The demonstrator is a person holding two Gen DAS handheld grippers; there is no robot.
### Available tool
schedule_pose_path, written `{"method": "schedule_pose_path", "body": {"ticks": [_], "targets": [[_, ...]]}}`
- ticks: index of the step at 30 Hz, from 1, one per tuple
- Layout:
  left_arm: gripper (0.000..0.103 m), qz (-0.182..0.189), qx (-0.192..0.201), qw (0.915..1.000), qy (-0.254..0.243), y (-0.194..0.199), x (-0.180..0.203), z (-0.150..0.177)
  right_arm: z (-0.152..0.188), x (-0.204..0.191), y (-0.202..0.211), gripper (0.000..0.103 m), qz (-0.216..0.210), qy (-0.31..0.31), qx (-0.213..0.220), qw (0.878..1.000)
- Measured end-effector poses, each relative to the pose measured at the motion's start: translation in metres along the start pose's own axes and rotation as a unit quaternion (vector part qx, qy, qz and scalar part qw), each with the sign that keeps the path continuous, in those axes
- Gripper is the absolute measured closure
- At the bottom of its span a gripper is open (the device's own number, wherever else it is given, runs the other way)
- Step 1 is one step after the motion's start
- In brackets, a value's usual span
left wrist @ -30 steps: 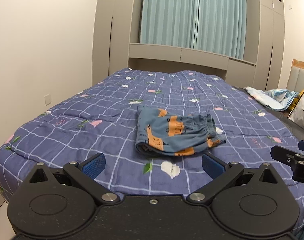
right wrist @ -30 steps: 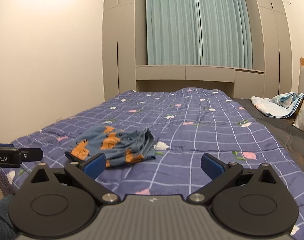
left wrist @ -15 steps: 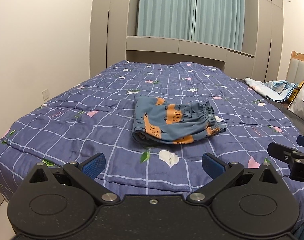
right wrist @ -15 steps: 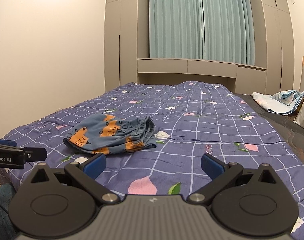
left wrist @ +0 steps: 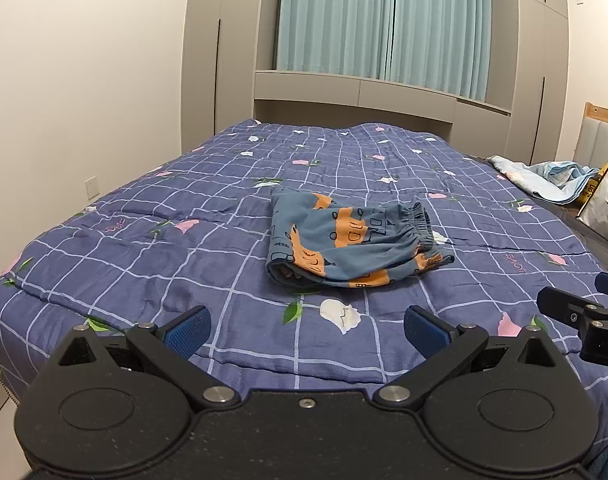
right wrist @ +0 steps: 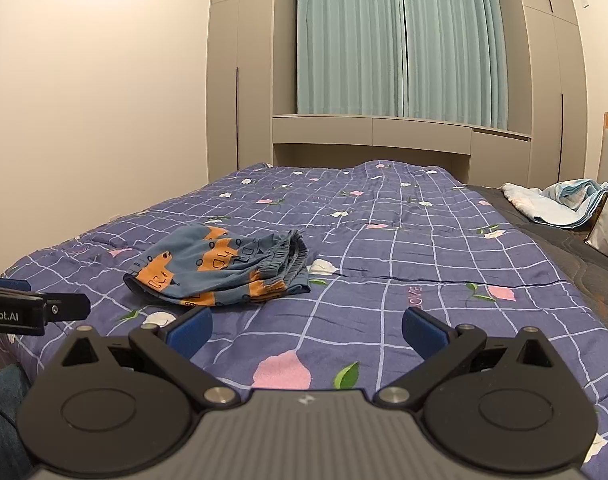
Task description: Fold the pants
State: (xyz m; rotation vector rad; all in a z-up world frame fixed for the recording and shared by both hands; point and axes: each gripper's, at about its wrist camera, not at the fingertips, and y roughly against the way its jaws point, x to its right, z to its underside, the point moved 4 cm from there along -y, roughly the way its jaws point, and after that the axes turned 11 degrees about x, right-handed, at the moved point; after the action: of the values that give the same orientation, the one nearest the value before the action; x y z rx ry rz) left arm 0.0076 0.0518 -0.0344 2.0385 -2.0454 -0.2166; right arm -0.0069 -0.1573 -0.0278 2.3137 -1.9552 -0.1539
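Note:
The pants [left wrist: 352, 242] are a small blue pair with orange patches, lying folded in a compact bundle on the blue checked quilt [left wrist: 143, 248]. They also show in the right wrist view [right wrist: 223, 270], left of centre. My left gripper [left wrist: 306, 328] is open and empty, a short way in front of the pants near the bed's front edge. My right gripper [right wrist: 306, 328] is open and empty, to the right of the pants and level with the left gripper. Neither gripper touches the pants.
A light blue blanket [left wrist: 552, 178] and a shiny bag [left wrist: 604, 208] lie at the bed's right side. A wall runs along the left. Wardrobes and a curtained window [right wrist: 400, 40] stand behind the bed. A dark mattress strip [right wrist: 576, 248] shows at the right.
Both grippers have drawn back and dropped lower toward the bed's front edge. The pants have not moved and both grippers stay open.

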Motion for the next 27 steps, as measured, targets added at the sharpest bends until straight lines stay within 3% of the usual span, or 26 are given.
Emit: {"method": "schedule_pose_path", "body": {"ticks": [27], "targets": [[0.001, -0.002, -0.004, 1.0000, 0.000, 0.0003, -0.0013, 0.0021, 0.0016, -0.0009, -0.0003, 0.000, -0.001, 0.003, -0.002, 1.000]]}}
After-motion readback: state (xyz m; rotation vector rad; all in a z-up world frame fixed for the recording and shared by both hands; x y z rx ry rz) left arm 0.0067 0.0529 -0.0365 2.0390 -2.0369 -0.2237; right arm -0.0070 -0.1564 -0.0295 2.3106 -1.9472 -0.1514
